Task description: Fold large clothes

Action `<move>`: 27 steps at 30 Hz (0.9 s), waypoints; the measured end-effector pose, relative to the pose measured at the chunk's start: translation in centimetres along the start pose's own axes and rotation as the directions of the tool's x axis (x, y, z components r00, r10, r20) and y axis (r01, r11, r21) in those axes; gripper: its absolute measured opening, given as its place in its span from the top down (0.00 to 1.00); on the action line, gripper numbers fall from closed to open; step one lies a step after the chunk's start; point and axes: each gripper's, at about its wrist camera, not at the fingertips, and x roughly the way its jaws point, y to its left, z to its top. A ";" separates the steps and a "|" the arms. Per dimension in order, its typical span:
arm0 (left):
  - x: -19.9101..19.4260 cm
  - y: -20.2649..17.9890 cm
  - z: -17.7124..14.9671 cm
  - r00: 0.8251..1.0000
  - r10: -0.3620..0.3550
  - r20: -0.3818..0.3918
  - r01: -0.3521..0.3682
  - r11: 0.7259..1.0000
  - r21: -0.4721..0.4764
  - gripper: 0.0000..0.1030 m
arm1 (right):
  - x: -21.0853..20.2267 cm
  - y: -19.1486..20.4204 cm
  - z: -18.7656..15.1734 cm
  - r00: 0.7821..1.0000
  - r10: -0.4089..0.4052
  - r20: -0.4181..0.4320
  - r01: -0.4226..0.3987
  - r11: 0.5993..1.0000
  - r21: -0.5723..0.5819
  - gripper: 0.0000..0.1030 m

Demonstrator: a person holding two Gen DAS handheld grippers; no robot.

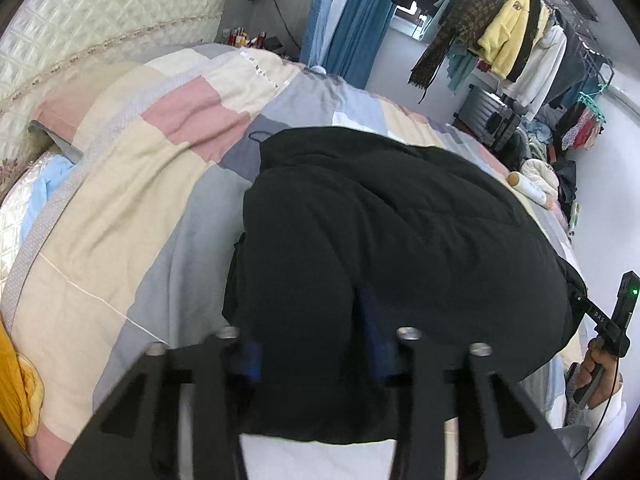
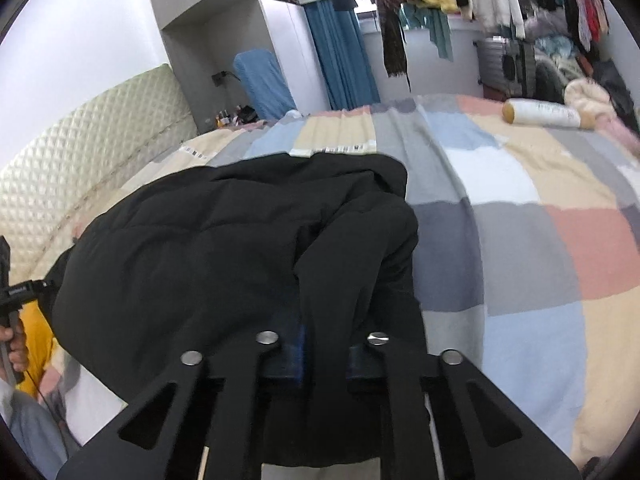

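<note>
A large black padded jacket [image 1: 392,232] lies bunched on a patchwork bed cover [image 1: 132,184]; it also shows in the right wrist view [image 2: 208,248]. My left gripper [image 1: 316,344] is shut on a thick fold of the jacket's near edge, with blue pads [image 1: 250,360] pressed into the cloth. My right gripper [image 2: 326,348] is shut on another fold at the jacket's near right edge, cloth filling the gap between its fingers. The right gripper's handle and hand show at the far right of the left wrist view [image 1: 608,332].
A quilted headboard [image 1: 100,20] is at the bed's head. A white roll [image 2: 544,114] lies on the bed cover [image 2: 532,240] at its far side. A rack of hanging clothes [image 1: 516,28] and a suitcase [image 1: 484,112] stand beyond. A yellow cloth [image 1: 16,392] lies at the left edge.
</note>
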 end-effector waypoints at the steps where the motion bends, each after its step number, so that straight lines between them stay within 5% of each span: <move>1: -0.3 -0.1 0.0 1.000 -0.008 0.008 0.008 1.000 -0.002 0.78 | -0.2 0.1 0.0 1.000 -0.002 0.006 0.002 1.000 -0.003 0.93; 3: -1.2 0.2 0.0 0.999 -0.037 0.029 0.038 0.999 -0.019 0.86 | -0.7 0.3 0.1 1.000 -0.010 0.023 0.011 1.000 -0.013 0.94; 9: -3.1 1.2 -0.4 0.994 -0.098 0.053 0.102 0.993 -0.061 0.89 | -1.7 -0.1 -0.4 0.999 -0.036 0.025 0.037 0.999 -0.020 0.95; 18: -1.6 0.2 -2.0 0.998 0.036 -0.043 -0.036 0.999 -0.001 0.89 | 1.1 -0.1 -2.3 0.985 -0.117 -0.128 0.106 0.990 -0.094 0.95; 23: 0.2 0.6 -2.7 0.990 0.059 -0.131 -0.060 0.998 -0.005 0.88 | 2.9 -0.4 -3.2 0.972 -0.118 -0.203 0.099 0.990 -0.104 0.93; 27: -0.2 0.3 -2.9 0.992 0.068 -0.110 -0.066 0.998 0.019 0.85 | 2.2 -1.0 -3.2 0.975 -0.102 -0.197 0.092 0.994 -0.062 0.90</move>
